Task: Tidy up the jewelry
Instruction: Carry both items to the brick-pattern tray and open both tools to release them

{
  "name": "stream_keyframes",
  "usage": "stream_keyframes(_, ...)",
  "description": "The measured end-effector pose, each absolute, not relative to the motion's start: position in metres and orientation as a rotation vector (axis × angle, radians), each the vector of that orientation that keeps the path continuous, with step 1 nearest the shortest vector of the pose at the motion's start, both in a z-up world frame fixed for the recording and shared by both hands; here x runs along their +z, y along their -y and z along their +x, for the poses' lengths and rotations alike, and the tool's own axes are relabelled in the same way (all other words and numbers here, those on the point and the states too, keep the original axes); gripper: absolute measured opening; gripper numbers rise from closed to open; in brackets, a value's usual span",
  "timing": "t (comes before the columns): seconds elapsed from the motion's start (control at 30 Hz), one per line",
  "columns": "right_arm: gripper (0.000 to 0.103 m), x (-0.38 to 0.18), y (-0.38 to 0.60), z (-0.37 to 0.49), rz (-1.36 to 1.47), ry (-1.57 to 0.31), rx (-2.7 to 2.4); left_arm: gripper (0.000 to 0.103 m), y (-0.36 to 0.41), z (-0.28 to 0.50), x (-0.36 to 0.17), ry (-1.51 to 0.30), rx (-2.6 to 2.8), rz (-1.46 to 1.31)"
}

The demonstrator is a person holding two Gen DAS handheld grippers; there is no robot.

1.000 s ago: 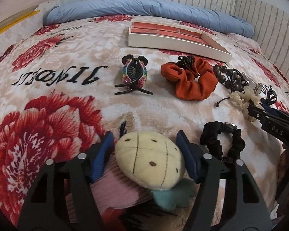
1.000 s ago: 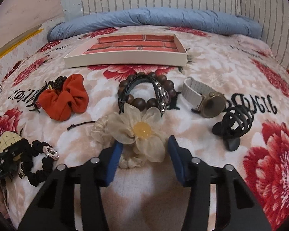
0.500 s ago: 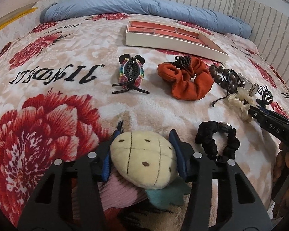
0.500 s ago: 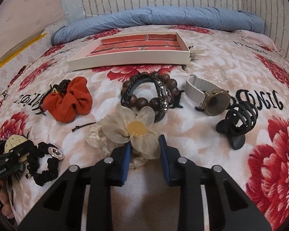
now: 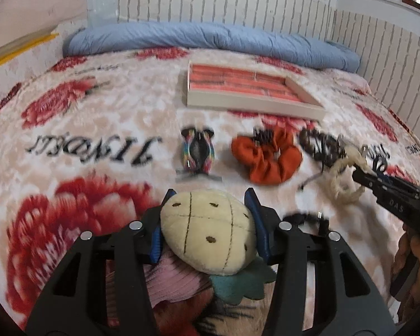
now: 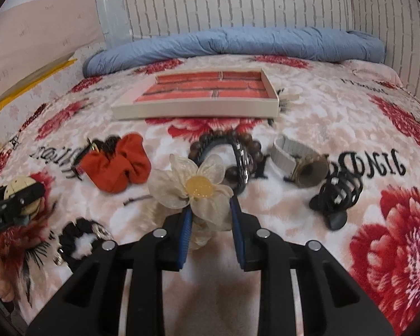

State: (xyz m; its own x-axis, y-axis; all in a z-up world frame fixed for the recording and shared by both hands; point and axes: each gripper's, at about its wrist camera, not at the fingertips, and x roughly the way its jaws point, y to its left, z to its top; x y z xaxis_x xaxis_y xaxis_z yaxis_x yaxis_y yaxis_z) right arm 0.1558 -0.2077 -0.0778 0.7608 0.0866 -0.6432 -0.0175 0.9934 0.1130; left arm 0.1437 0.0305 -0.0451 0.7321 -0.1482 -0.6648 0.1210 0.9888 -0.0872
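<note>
Left wrist view, lower centre: left hand-held gripper [image 5: 208, 224] closed partway, blue pads pressed on both sides of a cream plush hair tie [image 5: 207, 229]; pink ribbed fabric and a teal felt leaf hang under it. Its jaws have just been closing on the plush.

Right wrist view, lower centre: right hand-held gripper [image 6: 211, 218] nearly closed, pinching the cream organza flower scrunchie [image 6: 194, 187]; jaws have just been closing, the flower's petals between them.

Lower left of the right view: black scrunchie [image 6: 79, 238] lying on the floral bed blanket [image 6: 336, 106].

Mid-frame, right view, left to right: orange scrunchie [image 6: 117, 165], dark bead bracelets [image 6: 232, 154] just behind the flower, a watch with a pale strap [image 6: 299, 162], black claw clip [image 6: 336, 198].

Left view, centre: rainbow claw clip [image 5: 197, 151] just left of the orange scrunchie; blurred.

Further back: shallow tray with brick-pattern lining [image 6: 193, 110], nothing visible in it. Behind it, a blue rolled quilt [image 6: 238, 42] against the white brick-pattern wall.
</note>
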Motion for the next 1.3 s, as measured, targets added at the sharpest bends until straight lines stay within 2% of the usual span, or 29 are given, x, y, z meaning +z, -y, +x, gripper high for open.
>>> stream_keyframes(0.37, 0.027, -0.026, 0.218, 0.217, 0.117, -0.61, 0.074, 0.049, -0.031, 0.213, 0.025, -0.575, -0.159, -0.052)
stream_keyframes(0.67, 0.027, 0.019, 0.23, 0.315, 0.106, -0.523, 0.048, 0.049, -0.001, 0.33, 0.054, -0.537, -0.184, -0.041)
stream_keyframes(0.97, 0.027, -0.004, 0.243, 0.435, 0.097, -0.609, -0.004, 0.05, 0.035, 0.454, 0.024, -0.648, -0.162, -0.005)
stream_keyframes(1.3, 0.027, -0.053, 0.263, 0.535, 0.091, -0.806, -0.094, 0.05, 0.052, 0.56, -0.045, -0.867, -0.134, -0.009)
